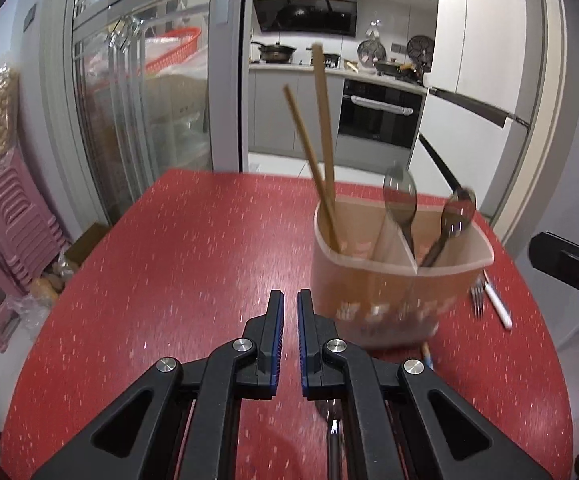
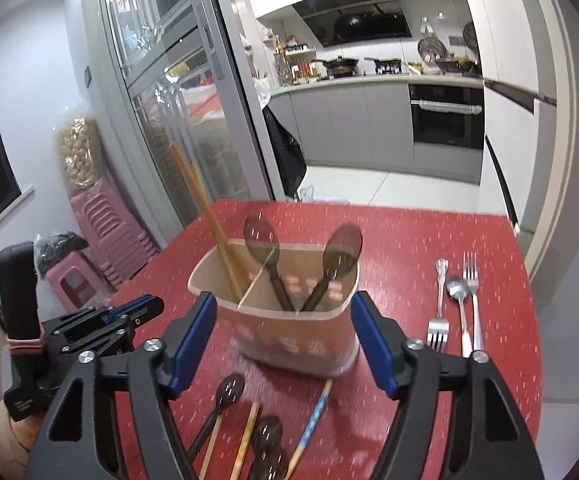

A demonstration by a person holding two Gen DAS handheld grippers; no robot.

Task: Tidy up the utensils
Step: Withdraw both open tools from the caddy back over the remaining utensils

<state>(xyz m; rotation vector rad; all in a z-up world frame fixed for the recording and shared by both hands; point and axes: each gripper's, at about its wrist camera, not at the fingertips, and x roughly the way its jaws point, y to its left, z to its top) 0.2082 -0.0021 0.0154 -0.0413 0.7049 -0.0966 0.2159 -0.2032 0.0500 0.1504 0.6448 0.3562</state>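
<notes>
A beige divided utensil holder (image 1: pixel 399 276) (image 2: pixel 289 328) stands on the red table (image 1: pixel 193 248) (image 2: pixel 429 236). It holds two wooden chopsticks (image 1: pixel 321 148) (image 2: pixel 205 216) in one compartment and two dark spoons (image 1: pixel 401 200) (image 2: pixel 263 240) in the others. My left gripper (image 1: pixel 290 300) is shut and empty, just left of the holder. My right gripper (image 2: pixel 283 320) is wide open, its fingers on either side of the holder's near face, holding nothing. Loose dark spoons (image 2: pixel 225 396) and chopsticks (image 2: pixel 313 416) lie in front of the holder.
Two forks (image 2: pixel 439 312) and a silver spoon (image 2: pixel 459 300) lie on the table right of the holder; a fork (image 1: pixel 477 296) also shows in the left wrist view. Pink stools (image 1: pixel 13 216) stand by the wall on the left. The left gripper's body (image 2: pixel 89 328) is at the left.
</notes>
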